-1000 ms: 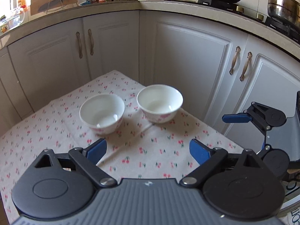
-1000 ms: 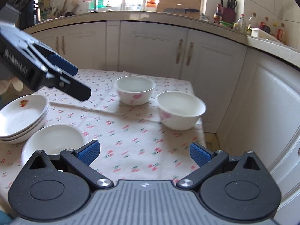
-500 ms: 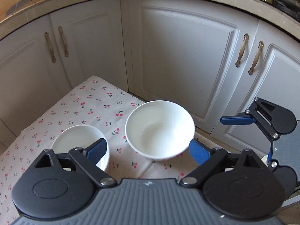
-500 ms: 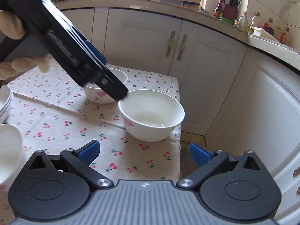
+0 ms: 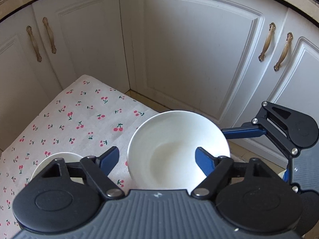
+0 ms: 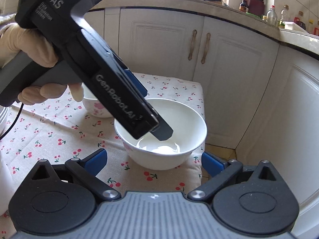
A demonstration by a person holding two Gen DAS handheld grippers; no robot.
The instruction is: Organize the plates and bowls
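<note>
The left tool (image 5: 157,159) has just been closing, one finger inside and one outside the round white ceramic bowl (image 5: 175,145); whether its pads press the wall I cannot tell. The right tool (image 6: 153,159) gapes empty just before that bowl on the cherry-print cloth surface (image 6: 49,139).

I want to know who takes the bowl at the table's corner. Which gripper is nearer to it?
Left. The left gripper straddles the bowl's rim, one finger inside. The right gripper hangs just short of it, open.

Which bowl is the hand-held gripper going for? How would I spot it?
Find the cherry-print tablecloth by the white cupboards. At its corner nearest the cupboards sits a white bowl. Unlike the other bowl behind it, the left hand-held gripper straddles its rim, one finger inside.
</note>
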